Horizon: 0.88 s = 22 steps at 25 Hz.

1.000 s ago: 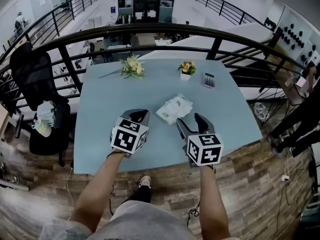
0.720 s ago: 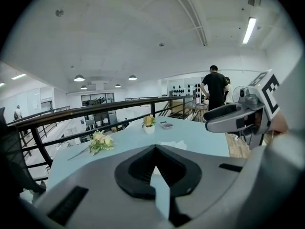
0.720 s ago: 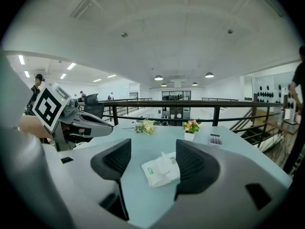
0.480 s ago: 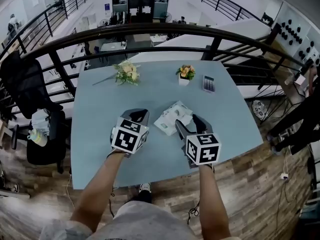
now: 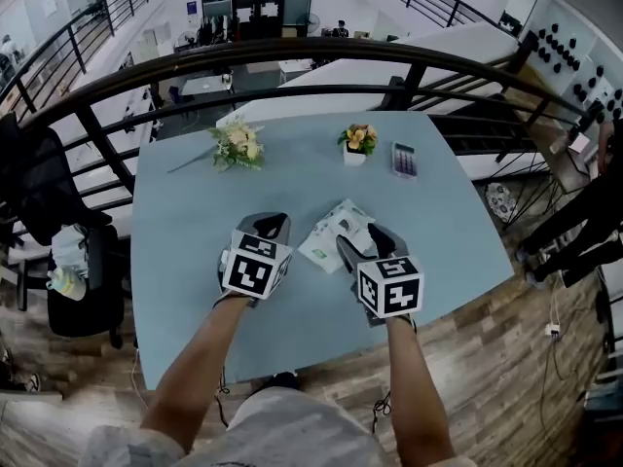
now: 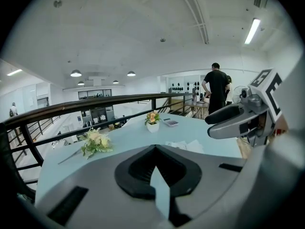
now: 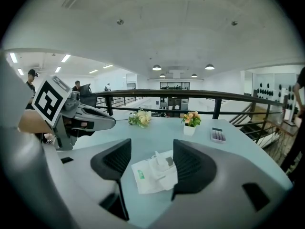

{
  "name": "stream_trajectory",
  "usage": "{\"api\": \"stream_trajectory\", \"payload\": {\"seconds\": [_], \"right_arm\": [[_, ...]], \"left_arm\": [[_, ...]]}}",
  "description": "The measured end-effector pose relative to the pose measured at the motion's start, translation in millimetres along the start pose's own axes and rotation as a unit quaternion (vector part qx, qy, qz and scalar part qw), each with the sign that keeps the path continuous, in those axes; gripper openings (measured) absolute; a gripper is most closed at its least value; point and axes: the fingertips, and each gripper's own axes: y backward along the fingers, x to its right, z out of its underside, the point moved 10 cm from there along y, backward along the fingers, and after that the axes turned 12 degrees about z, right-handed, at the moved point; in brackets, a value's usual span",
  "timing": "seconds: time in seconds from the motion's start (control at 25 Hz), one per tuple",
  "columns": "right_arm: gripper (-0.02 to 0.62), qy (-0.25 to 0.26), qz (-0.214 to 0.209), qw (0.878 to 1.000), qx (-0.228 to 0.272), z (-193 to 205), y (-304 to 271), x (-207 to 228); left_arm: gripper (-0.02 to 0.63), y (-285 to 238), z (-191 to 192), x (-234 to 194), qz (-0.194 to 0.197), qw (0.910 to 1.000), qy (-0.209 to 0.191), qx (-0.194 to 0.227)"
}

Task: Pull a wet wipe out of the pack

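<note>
We see a pale blue rectangular table top [image 5: 185, 222] and a brown wood-plank floor [image 5: 506, 358]. The white soft plastic wet wipe pack [image 5: 334, 230] bears a small green mark. Our left gripper [image 5: 270, 225] and right gripper [image 5: 358, 238] are grey with black jaw pads, and both bear black-and-white square markers. The small white pot [image 5: 354, 157] carries orange and yellow flowers. The curved metal railing [image 5: 321, 49] is black.

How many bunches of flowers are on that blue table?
2. A loose pale bouquet lies toward the far left of the table. A small white pot of orange flowers stands to its right, beside the calculator. None seems hidden.
</note>
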Motion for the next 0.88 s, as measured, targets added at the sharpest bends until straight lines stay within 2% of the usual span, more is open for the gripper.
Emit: {"api": "stream_trajectory", "payload": {"seconds": [0.32,0.88], "right_arm": [[0.276,0.005,0.001,1.000,-0.030,9,-36,-4],[0.275,0.004,0.007,0.997,-0.071,25,-86,-13]], "left_arm": [[-0.005,-28,11,-20,0.003,0.9999,0.011,-0.008],[-0.005,-60,35,-44,0.032,0.9990,0.022,-0.023]]}}
